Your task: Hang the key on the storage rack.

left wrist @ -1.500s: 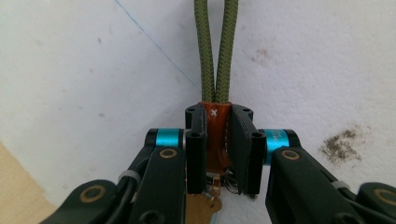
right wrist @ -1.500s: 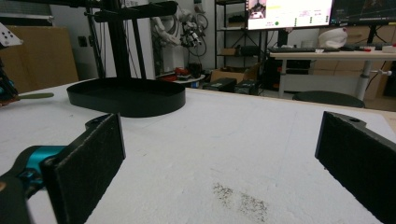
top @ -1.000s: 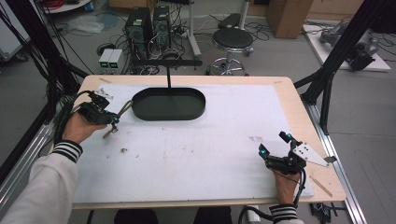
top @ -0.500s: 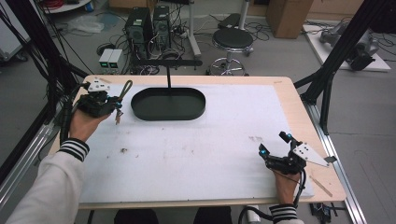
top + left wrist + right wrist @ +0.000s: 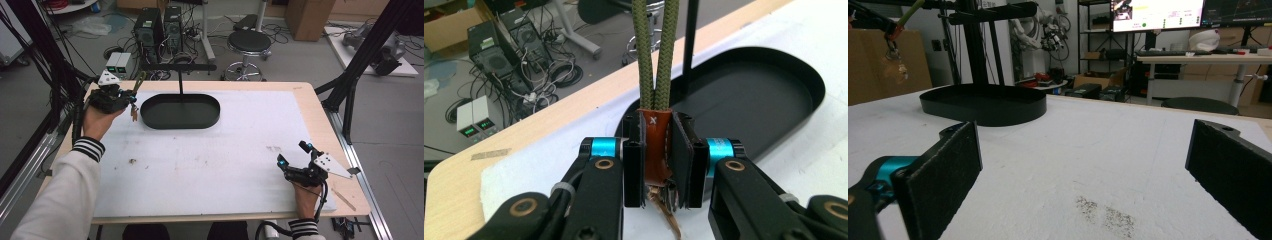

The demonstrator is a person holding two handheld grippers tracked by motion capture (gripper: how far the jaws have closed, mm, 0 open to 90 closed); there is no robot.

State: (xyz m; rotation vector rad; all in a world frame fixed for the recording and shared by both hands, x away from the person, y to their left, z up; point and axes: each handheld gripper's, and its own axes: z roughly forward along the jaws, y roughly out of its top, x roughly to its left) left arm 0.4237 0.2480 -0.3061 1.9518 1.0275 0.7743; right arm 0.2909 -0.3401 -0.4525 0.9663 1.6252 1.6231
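Lying across the wooden table (image 5: pixel 320 100): a white foam mat (image 5: pixel 215 160), with a black oval tray (image 5: pixel 180 111) and its upright stand (image 5: pixel 180 75) sitting at the far side. Having risen and moved farther back since half a second ago: the left gripper (image 5: pixel 131 102), now hovering just left of the tray. Clamping, in the left gripper view, a brown leather tab (image 5: pixel 657 145) with an olive cord loop (image 5: pixel 654 50). Resting unmoved near the front right corner, jaws spread wide and empty: the right gripper (image 5: pixel 292 156). Dangling beneath the tab, in the right gripper view: a small keyring (image 5: pixel 893 62).
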